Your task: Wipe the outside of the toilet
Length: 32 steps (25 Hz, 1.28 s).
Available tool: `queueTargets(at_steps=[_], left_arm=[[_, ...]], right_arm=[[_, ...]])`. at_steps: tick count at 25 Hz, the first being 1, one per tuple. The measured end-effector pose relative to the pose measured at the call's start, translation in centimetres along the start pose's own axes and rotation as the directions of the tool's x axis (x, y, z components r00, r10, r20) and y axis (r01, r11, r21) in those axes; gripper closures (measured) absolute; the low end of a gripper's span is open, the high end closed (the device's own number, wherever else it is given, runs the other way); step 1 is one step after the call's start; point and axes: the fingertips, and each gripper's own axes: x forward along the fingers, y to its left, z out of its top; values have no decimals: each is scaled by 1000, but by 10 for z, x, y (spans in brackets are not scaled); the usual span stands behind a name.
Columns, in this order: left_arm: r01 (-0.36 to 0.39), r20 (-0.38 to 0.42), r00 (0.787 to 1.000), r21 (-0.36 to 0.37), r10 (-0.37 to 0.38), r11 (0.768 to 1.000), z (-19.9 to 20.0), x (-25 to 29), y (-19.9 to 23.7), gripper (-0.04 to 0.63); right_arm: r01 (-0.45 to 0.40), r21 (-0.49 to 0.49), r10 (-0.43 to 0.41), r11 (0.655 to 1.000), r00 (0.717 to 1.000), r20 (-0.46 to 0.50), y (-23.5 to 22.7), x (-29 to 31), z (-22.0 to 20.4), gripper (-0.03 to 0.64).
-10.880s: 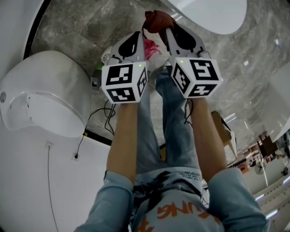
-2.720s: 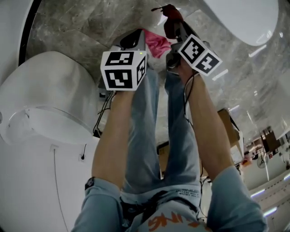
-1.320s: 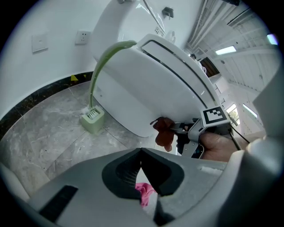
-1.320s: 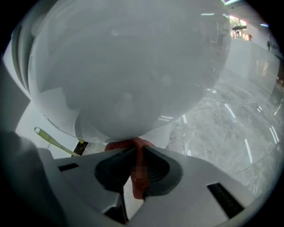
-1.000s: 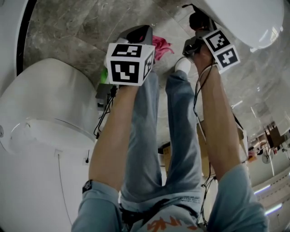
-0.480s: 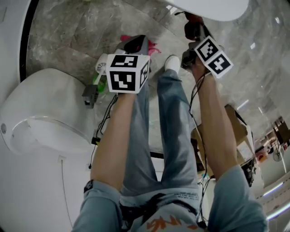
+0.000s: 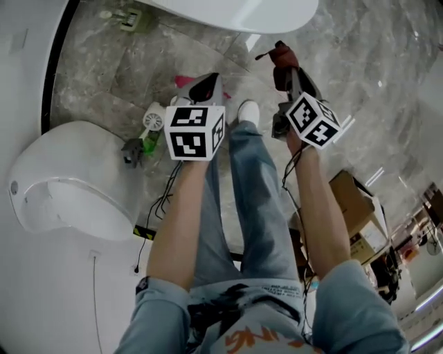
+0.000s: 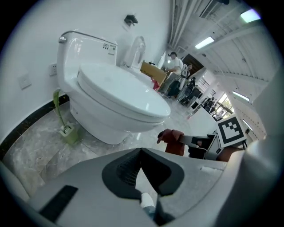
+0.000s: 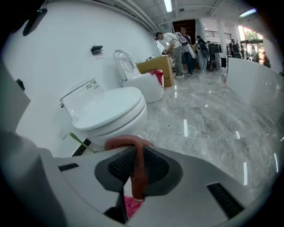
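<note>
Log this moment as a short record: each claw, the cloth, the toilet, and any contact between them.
left claw: shut, nothing between its jaws
right claw: shut on the reddish-brown cloth
toilet: white, lid down, ahead of both claws
contact: cloth is apart from the toilet, not touching it
beside toilet: green toilet brush in its holder on the marble floor
wiping: not under way at this moment

Right gripper (image 7: 289,77) with red cloth (image 7: 280,58) has pulled back off the toilet (image 7: 228,12), now top-centre. Left gripper (image 7: 205,86) sits lower. Green brush (image 7: 128,19) newly in view.
</note>
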Motion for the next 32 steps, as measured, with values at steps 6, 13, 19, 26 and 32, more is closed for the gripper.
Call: queueTargets(at_steps=[6, 13, 19, 26, 32], left_arm=[[-40, 105, 994, 12, 39, 999, 39, -45, -31, 601], [-87, 222, 972, 13, 82, 996, 90, -108, -72, 601], [-118, 321, 941, 9, 109, 993, 137, -166, -106, 600], [-174, 439, 886, 21, 148, 984, 197, -234, -146, 600], [-237, 565, 803, 15, 187, 971, 254, -309, -185, 601]], right_arm=[[-89, -58, 92, 994, 994, 66, 20, -47, 49, 568], [-185, -199, 212, 962, 970, 120, 60, -113, 115, 568], [-243, -288, 304, 926, 933, 192, 95, -174, 176, 569], [-299, -373, 415, 878, 865, 282, 143, -246, 251, 569], [-364, -357, 488, 860, 791, 368, 178, -312, 312, 570]])
